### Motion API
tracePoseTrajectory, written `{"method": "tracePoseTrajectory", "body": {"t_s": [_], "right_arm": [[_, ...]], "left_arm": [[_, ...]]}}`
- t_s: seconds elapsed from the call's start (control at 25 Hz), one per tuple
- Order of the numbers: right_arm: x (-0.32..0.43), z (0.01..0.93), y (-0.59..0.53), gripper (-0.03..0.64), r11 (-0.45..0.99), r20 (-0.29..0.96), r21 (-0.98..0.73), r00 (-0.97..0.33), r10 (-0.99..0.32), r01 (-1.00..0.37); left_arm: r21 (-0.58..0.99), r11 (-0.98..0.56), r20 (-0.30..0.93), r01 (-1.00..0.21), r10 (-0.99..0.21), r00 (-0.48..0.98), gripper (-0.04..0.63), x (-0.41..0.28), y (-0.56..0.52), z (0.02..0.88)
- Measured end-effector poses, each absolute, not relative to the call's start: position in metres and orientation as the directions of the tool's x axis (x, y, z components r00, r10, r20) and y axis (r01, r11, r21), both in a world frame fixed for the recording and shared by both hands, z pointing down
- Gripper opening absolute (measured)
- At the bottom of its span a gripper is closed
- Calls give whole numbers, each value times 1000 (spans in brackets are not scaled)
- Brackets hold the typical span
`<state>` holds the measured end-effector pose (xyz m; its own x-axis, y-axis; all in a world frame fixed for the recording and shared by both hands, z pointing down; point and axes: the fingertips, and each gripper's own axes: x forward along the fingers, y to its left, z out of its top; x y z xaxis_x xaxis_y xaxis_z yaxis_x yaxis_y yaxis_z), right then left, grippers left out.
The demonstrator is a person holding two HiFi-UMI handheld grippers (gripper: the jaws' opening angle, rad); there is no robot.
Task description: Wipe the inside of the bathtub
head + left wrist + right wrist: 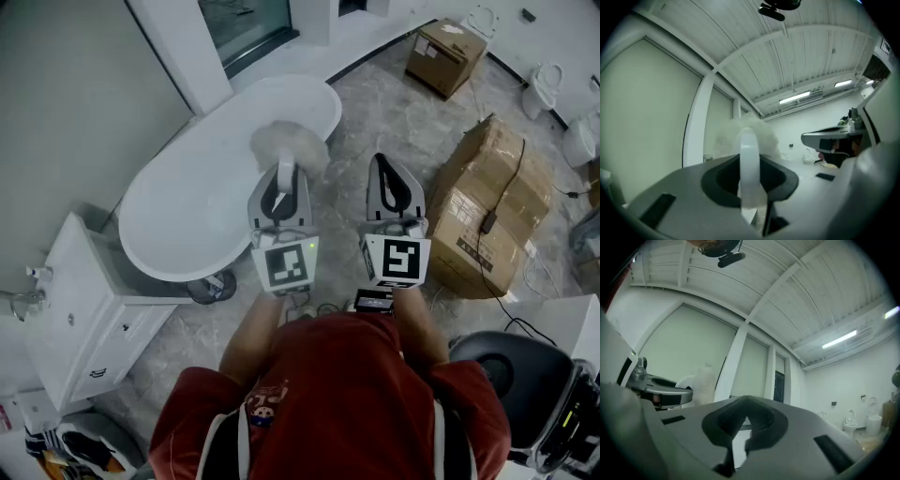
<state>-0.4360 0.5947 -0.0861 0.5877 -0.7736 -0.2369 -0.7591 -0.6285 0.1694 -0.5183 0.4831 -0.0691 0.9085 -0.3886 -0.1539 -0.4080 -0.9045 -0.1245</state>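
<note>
White oval freestanding bathtub beside the wall; fluffy white duster upright over its rim.

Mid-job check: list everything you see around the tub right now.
bathtub: one, white, upper left
duster: one, fluffy white-grey, over the tub's far end
vanity cabinet: one, white, left of the tub
cardboard boxes: at least two, brown, right and far
toilets: several, white, far right
left gripper: grey-white, shut on the duster's handle
right gripper: grey-white, jaws together, empty, beside the left
red shirt: the person's, bottom centre
</note>
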Motion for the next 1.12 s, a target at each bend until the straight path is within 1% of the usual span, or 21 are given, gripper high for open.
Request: {"method": "tracePoseTrajectory", "body": {"t_s": [0.2, 0.36, 0.76, 1.12], "right_arm": [[-438, -86, 586, 12, -642, -234, 172, 602, -763, -747], [-447, -85, 576, 12, -652, -235, 176, 612, -756, -738], [-466, -86, 568, 12, -681, -266, 158, 634, -726, -715], [-446, -73, 560, 12, -689, -261, 140, 645, -718, -711]], "left_arm": [[-181, -906, -160, -383, -357, 920, 94, -517, 475, -67], [-124, -918, -163, -377, -356, 920, 94, -525, 467, -68], [-122, -933, -159, -340, -320, 934, 94, -538, 454, -63], [-111, -937, -152, -331, -313, 937, 94, -519, 446, -52]]}}
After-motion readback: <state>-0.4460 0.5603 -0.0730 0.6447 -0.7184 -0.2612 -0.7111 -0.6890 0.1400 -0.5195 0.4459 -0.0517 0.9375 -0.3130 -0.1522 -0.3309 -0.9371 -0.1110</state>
